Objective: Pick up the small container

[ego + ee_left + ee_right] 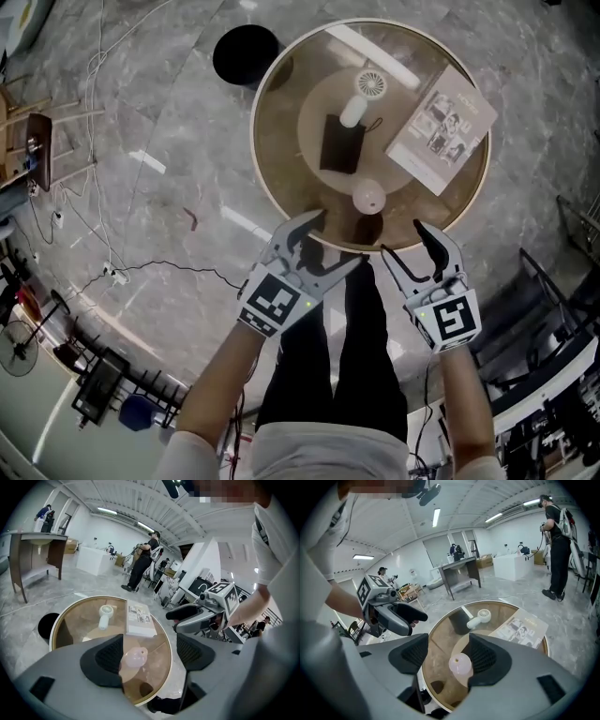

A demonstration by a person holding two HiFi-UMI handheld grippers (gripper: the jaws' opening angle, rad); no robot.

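Jaws of the grey left gripper [328, 246], at lower centre of the head view, stand wide apart and empty. Just above it, the small pale-pink round container [368, 197] sits untouched near the lower edge of the round glass-topped table [255, 141]. The grey right gripper [403, 239] gapes equally wide, holding nothing. Grey marble floor [141, 141] surrounds the table in a bright workshop hall.
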